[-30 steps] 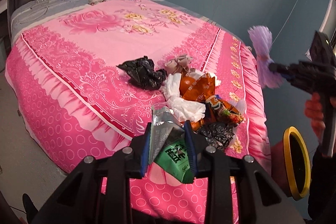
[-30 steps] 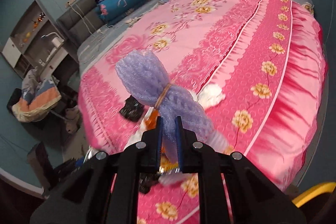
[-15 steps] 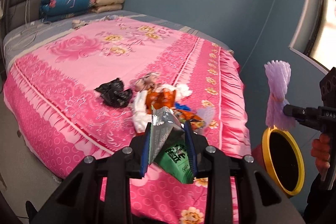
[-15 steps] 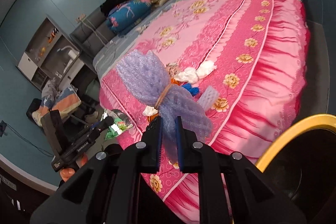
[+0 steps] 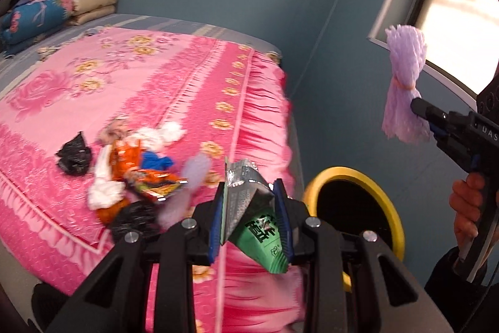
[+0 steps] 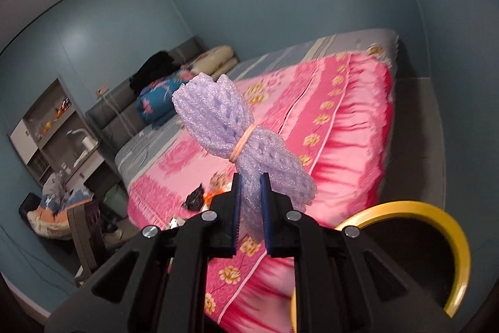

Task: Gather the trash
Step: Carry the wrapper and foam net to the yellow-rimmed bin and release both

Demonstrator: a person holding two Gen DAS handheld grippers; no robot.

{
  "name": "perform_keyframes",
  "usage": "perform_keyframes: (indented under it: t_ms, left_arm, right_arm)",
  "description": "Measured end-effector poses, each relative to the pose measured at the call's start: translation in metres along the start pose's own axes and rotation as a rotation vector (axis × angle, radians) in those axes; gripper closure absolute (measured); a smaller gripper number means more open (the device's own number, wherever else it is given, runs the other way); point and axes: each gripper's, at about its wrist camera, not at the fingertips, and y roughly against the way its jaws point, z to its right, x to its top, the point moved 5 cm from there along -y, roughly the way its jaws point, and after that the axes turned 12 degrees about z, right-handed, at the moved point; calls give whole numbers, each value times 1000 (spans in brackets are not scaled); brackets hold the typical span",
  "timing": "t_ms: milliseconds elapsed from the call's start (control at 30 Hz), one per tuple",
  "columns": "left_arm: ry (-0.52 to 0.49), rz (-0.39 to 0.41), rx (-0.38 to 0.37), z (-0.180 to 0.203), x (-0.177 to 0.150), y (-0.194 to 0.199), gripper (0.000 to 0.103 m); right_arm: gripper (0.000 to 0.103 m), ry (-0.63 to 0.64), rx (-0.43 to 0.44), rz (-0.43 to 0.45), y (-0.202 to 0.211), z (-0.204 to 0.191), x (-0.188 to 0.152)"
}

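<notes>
My left gripper [image 5: 251, 202] is shut on a crumpled silver and green wrapper [image 5: 254, 216], held in the air in front of the bed's corner. My right gripper [image 6: 249, 192] is shut on a purple foam net bundle [image 6: 237, 139] tied with an orange band; the bundle also shows in the left wrist view [image 5: 404, 89], at the right, above the bin. A bin with a yellow rim [image 5: 397, 214] stands on the floor by the bed; in the right wrist view its rim [image 6: 449, 230] is at the lower right. A pile of trash [image 5: 134, 164] lies on the pink bed.
The pink flowered bedspread [image 5: 124, 83] covers the bed, with folded quilts [image 5: 56, 11] at its head. A window [image 5: 452, 11] is in the right wall. A shelf unit [image 6: 59, 139] and a chair with clothes [image 6: 56, 208] stand at the bed's far side.
Both grippers have swung right, away from the bed toward the yellow-rimmed bin, still holding the wrapper and the foam net. The bin now shows larger in both views.
</notes>
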Motion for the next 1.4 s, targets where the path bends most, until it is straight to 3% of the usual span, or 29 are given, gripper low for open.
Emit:
perform_keyframes:
  t_ms: [233,400,800,967,1000,1033,1067,1167,1233,1400]
  left_arm:
    - [-77,-35,-136,75,1,-29,75]
    - [-111,-45,-226,120,1,-44,75]
    - [-167,-112,-311,180,-18,-62,74]
    - [-168,-94,-330,186,-18,-55,64]
    - [-166,-88,-330,185,-18,-53,51]
    - [-167,-73,-317,183,-17,-51,43]
    - [-169,-65,-306,181,-17,-50,42]
    - [-165,-56,-289,171,-16,-46,40]
    - [-155,-39,-263,160,-12,-41,30]
    - [-151,34,-161,122,3,-31,19]
  right_arm:
    - [91,-17,-105,162,59,31,39]
    - [90,-35,-140,216,85,47,55]
    - [90,-67,-185,284,104,67,64]
    - [86,-57,-207,300,108,69,64]
    - [81,-53,-214,306,109,67,64]
    - [69,-51,-220,313,111,64,62]
    - [61,-48,-224,322,112,64,63]
    - [60,-33,-255,346,117,65,64]
    - [60,-38,-256,358,119,65,65]
    - [55,-24,-232,373,120,57,68]
